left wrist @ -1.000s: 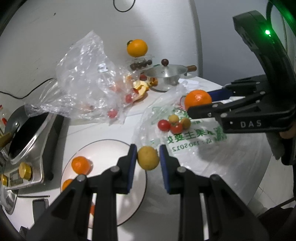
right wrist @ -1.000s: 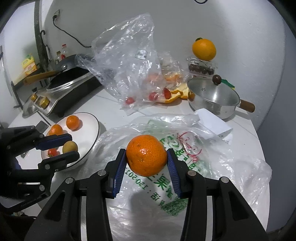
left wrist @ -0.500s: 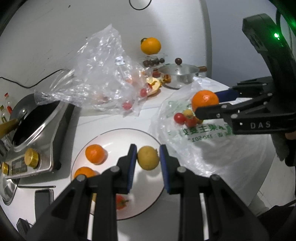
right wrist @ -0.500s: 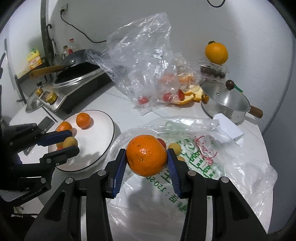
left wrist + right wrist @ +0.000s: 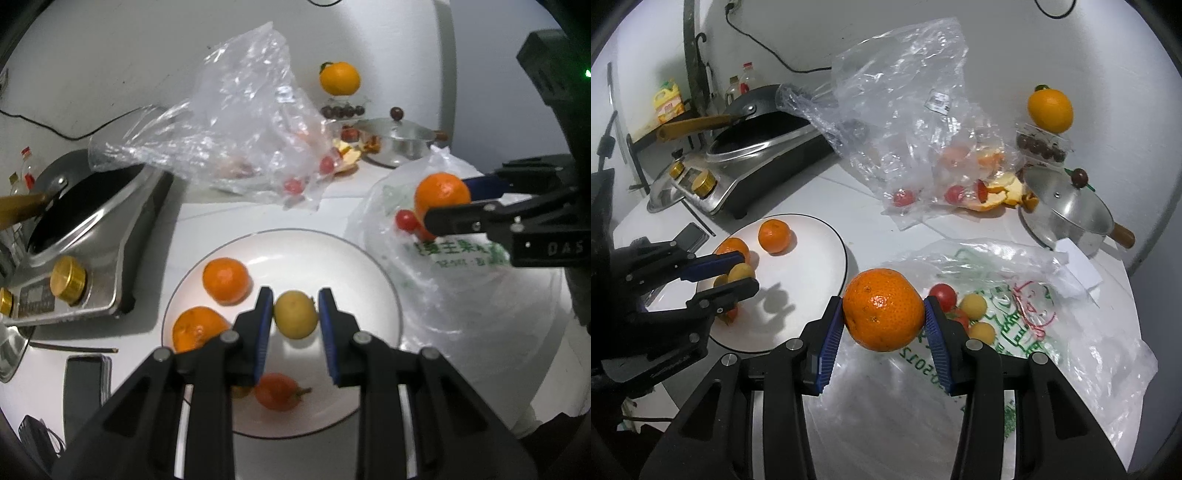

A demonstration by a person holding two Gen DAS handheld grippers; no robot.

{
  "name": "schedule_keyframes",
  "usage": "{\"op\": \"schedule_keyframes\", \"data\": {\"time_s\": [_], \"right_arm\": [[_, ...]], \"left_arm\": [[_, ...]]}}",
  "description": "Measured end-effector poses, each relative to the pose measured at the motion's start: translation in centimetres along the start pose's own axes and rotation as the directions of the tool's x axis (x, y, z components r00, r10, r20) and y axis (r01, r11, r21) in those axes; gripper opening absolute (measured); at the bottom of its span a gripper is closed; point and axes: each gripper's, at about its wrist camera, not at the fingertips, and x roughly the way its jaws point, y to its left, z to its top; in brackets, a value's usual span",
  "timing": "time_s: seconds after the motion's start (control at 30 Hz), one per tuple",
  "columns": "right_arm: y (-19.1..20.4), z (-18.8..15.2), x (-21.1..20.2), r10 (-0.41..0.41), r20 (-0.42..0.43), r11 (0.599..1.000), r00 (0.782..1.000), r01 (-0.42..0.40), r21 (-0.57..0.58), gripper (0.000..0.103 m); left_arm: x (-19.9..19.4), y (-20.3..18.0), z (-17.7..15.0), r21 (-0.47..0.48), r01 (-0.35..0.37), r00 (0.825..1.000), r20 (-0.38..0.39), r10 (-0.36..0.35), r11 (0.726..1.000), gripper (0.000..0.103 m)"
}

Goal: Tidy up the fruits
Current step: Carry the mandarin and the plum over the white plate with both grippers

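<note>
Jaws with yellow fruit [image 5: 295, 319] inside plate [image 5: 369, 266] rim

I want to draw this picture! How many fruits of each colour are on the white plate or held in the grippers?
Orange: 3 (two mandarins on the white plate, one big mandarin in the right gripper)
Yellow: 1 (yellow fruit in the left gripper)
Red: 1 (red fruit on the plate)
Total: 5
A yellowish bit half hidden under the left gripper is not counted.

The left gripper [image 5: 295, 314] clamps a small yellow fruit [image 5: 295, 314] above the white plate [image 5: 369, 273] holding two tangerines [image 5: 225, 280].
</note>
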Motion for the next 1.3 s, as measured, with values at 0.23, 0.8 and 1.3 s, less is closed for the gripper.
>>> {"op": "schedule_keyframes", "data": {"time_s": [0.23, 0.8, 1.3], "right_arm": [[0.8, 0.5, 1.3, 0.015, -0.014, 1.0, 1.0, -0.015, -0.016, 0.046], [2.4, 1.9, 3.9, 0.058, -0.028, 0.997, 0.998, -0.059, -0.057, 0.046], [3.8, 2.9, 6.2, 0.077, -0.054, 0.994, 0.996, -0.081, -0.071, 0.046]], "left_arm": [[1.3, 1.0, -0.3, 0.002, -0.014, 1.0, -0.003, 0.014, 1.0, 0.026], [3.3, 2.3, -0.1, -0.017, -0.027, 0.999, -0.035, 0.026, 1.0, 0.027], [0.7, 4.3, 0.5, -0.099, 0.024, 1.0, 0.014, -0.022, 0.995, 0.03]]}}
